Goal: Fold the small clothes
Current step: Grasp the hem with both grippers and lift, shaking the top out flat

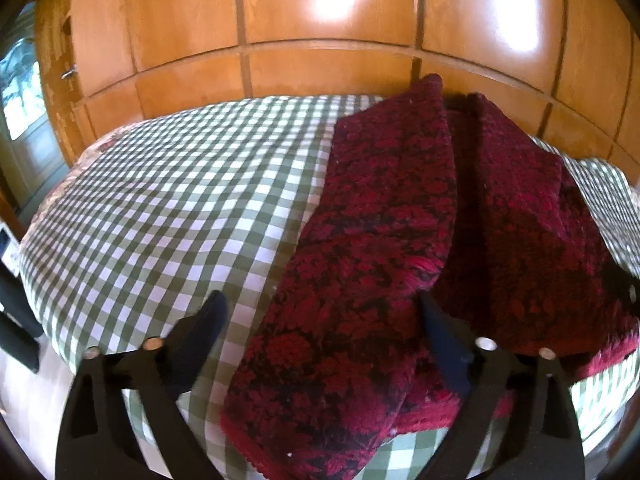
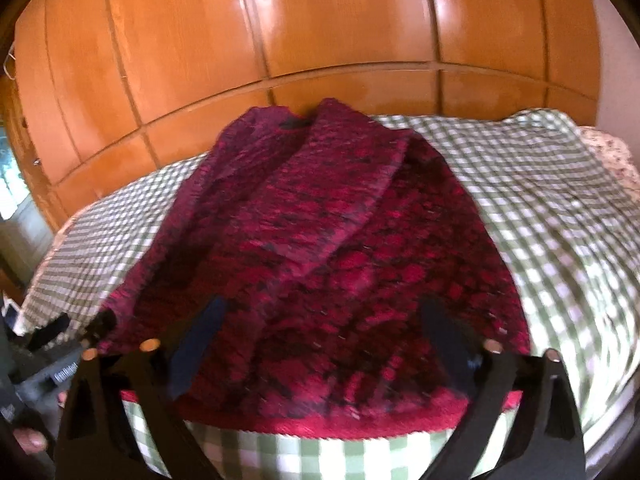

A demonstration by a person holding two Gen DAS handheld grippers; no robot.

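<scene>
We hover both open, empty grippers at the near hem of the red sweater (image 2: 320, 248), its long axis running away, left gripper (image 1: 324, 328) over its left sleeve, right gripper (image 2: 320, 328) centred.

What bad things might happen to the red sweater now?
The red sweater has both sleeves folded in, but loosely; a clumsy grab by the open left gripper or right gripper might pull a sleeve back out. Its hem lies near the edge of the checked bedcover, so a tug toward the person might slide it off.
</scene>
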